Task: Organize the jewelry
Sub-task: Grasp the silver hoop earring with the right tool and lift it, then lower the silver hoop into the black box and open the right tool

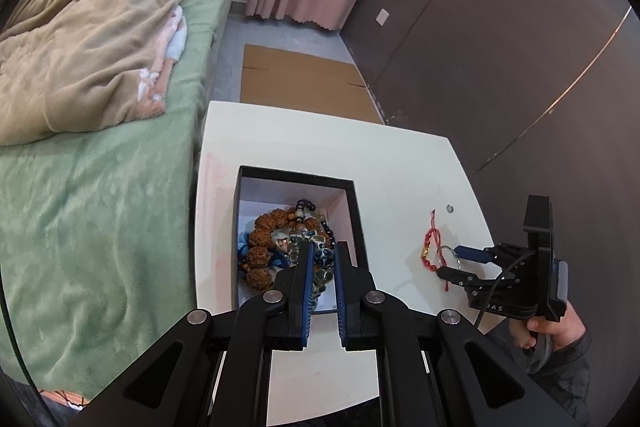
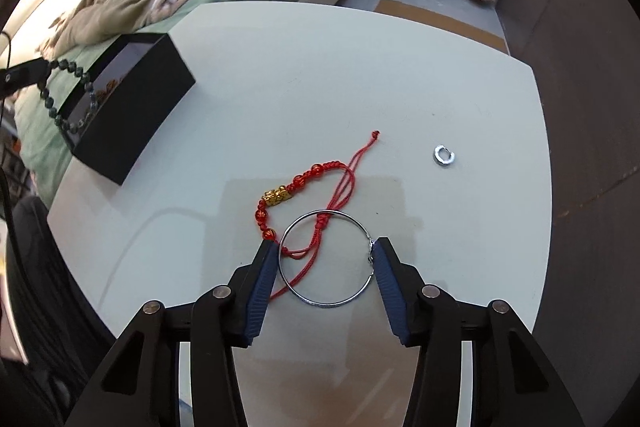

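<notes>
Left wrist view: left gripper [image 1: 323,247] fills the 6 o'clock area, blue pads close together with a narrow gap, tips over the near end of the black jewelry box [image 1: 357,215]. A dark bead strand [image 1: 322,261] sits between the pads; grip contact can't be confirmed here. Box sits on the white table [image 1: 320,143] and holds a pile of brown rudraksha beads [image 1: 264,243] plus dark and glassy bead bracelets. At 3 o'clock, right gripper [image 1: 454,261] is at the table edge, fingers spread, tips beside the red cord bracelet [image 1: 432,251]. Small silver ring [image 1: 450,208] lies just beyond it. Green bed with beige blanket [image 1: 88,39] at 9 to 11 o'clock.

Right wrist view: right gripper [image 2: 324,251] at 6 o'clock, jaws wide, a silver hoop bangle [image 2: 316,301] lying flat between the pads, rim touching or nearly touching both. Red cord bracelet [image 2: 304,183] with gold charm [image 2: 276,198] lies partly under the hoop, at centre. Silver ring [image 2: 443,156] at 2 o'clock, well apart. Black jewelry box [image 2: 136,115] at 10 o'clock; a dark green bead strand [image 2: 60,95] hangs from the left gripper's tip [image 2: 30,71] over the box edge, so that one is clamped on it.
</notes>
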Motion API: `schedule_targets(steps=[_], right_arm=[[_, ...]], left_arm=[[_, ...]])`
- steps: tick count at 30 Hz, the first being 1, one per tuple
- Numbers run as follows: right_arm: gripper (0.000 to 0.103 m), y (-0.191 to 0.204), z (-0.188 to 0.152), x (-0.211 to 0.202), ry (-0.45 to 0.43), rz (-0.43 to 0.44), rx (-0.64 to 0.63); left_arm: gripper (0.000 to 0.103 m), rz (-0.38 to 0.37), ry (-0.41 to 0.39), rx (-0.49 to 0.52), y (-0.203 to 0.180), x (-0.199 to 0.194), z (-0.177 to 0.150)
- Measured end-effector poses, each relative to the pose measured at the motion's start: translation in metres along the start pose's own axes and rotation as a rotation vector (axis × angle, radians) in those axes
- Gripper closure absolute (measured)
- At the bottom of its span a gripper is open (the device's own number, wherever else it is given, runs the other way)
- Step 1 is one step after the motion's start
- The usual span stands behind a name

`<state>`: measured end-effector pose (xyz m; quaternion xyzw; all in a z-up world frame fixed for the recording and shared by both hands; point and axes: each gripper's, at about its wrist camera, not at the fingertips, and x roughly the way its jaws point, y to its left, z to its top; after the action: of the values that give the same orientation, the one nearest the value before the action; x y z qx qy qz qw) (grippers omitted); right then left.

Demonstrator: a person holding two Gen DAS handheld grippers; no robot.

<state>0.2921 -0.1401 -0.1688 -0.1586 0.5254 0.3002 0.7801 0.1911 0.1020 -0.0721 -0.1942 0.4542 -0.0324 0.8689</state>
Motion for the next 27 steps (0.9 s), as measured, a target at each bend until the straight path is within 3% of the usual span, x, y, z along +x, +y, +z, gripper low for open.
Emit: schedule_targets(steps=[10, 11, 12, 14, 20, 27], right_arm=[[0.053, 0.003, 0.004, -0.033, -0.092, 0.058, 0.112], [0.053, 0.007, 0.007, -0.038, -0.105, 0.065, 0.109], [0.053, 0.012, 0.012, -0.042, -0.117, 0.073, 0.104], [0.053, 0.021, 0.019, -0.049, -0.136, 0.083, 0.096], [0.053, 0.057, 0.048, -0.063, -0.19, 0.143, 0.05], [0.053, 0.093, 0.075, -0.058, -0.192, 0.188, 0.023]], left_arm=[[0.089, -0.035, 0.009, -0.031, 0.003, 0.008, 0.016], [0.078, -0.038, 0.013, -0.038, 0.005, 0.009, 0.017], [0.059, -0.037, 0.01, -0.042, 0.007, 0.008, 0.017], [0.039, -0.029, -0.024, -0.05, 0.01, 0.001, 0.015], [0.037, -0.022, -0.045, -0.079, 0.028, -0.01, 0.009], [0.037, -0.008, -0.071, -0.096, 0.044, -0.021, 0.005]])
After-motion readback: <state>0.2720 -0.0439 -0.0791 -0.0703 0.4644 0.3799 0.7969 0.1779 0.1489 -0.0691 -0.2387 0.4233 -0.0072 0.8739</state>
